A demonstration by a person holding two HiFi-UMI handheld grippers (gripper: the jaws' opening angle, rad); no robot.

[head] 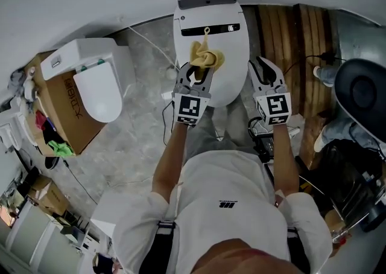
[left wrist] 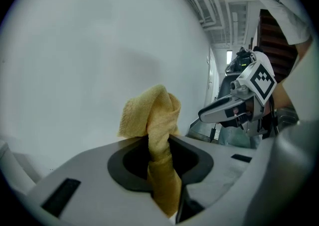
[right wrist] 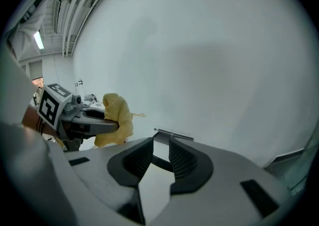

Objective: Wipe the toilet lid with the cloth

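Yellow terry cloth (head: 207, 57), one, bunched: it was clamped between the fingers of the left gripper (head: 198, 73) and held over the upper half of the white toilet lid (head: 232, 49); whether it touched the lid could not be told. The lid was closed. The right gripper (head: 263, 72) hung at the lid's right edge, its fingers a little apart with nothing between them. A second white toilet (head: 99, 89) stood to the left against a cardboard box (head: 66, 116). Wooden slats (head: 295, 37) lay to the right.
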